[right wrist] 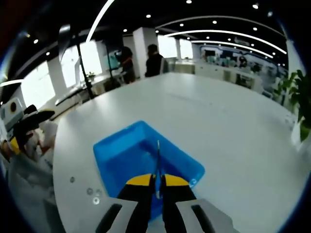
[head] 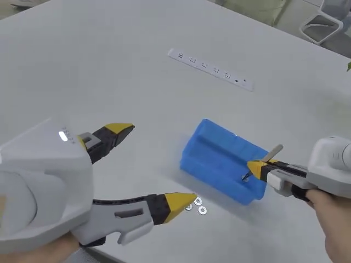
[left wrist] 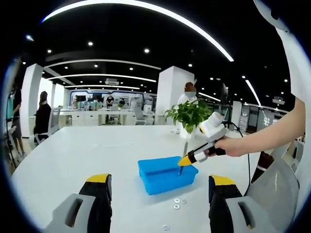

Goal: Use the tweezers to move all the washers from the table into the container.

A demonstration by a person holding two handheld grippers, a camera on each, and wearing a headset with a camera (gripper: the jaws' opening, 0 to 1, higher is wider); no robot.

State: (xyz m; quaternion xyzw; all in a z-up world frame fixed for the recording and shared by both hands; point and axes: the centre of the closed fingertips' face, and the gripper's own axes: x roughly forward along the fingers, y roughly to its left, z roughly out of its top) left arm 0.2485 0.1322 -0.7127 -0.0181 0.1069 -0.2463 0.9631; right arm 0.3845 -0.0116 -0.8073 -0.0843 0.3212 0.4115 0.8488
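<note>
A blue container (head: 222, 161) (left wrist: 166, 174) (right wrist: 141, 158) sits on the white table. My right gripper (head: 255, 169) (left wrist: 185, 159) (right wrist: 158, 180) is shut on metal tweezers (right wrist: 158, 162) (head: 262, 162), whose tips hang over the container's inside near its right wall. Whether a washer sits in the tips is too small to tell. A few small washers (head: 197, 205) (left wrist: 178, 204) (right wrist: 92, 195) lie on the table just in front of the container. My left gripper (head: 148, 164) (left wrist: 160, 187) is open, its jaws wide apart, left of the container with its lower tip next to the washers.
A white power strip (head: 211, 68) lies farther back on the table (head: 109, 66). A potted plant (left wrist: 189, 116) stands beyond the container in the left gripper view. People stand in the office behind. A chair (head: 323, 22) stands past the far edge.
</note>
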